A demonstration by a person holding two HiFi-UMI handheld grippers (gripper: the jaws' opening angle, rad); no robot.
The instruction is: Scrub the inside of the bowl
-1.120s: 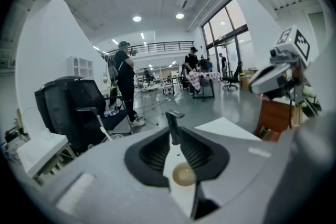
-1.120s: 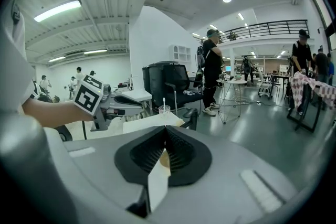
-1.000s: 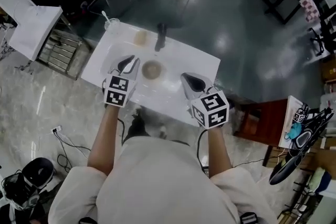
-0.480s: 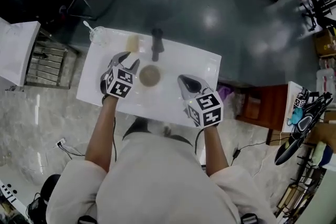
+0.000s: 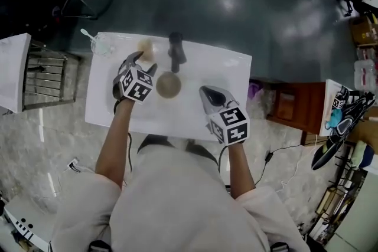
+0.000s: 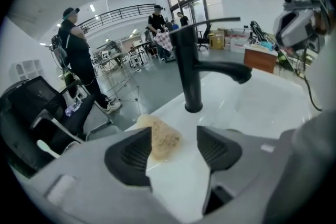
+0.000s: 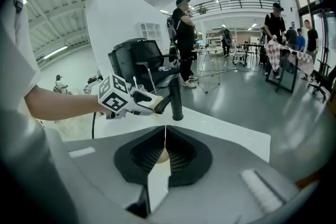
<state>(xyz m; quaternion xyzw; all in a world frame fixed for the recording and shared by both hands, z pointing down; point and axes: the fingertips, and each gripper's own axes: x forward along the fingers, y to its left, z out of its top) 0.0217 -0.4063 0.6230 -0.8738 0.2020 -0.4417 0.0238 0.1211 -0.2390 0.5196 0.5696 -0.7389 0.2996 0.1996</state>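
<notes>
On the white counter (image 5: pixel 224 68), the round bowl (image 5: pixel 169 85) sits mouth up, between both grippers, near the black faucet (image 5: pixel 176 50); the left gripper (image 5: pixel 144 62) is opening, the tan sponge (image 6: pixel 160 136) lying lengthwise between its jaws; the right gripper (image 5: pixel 204 90) is closed, empty.

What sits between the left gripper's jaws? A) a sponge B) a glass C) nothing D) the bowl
A: in the left gripper view, the tan sponge lies on the white surface between the left gripper's jaws, which are opening and not clamped on it.
</notes>
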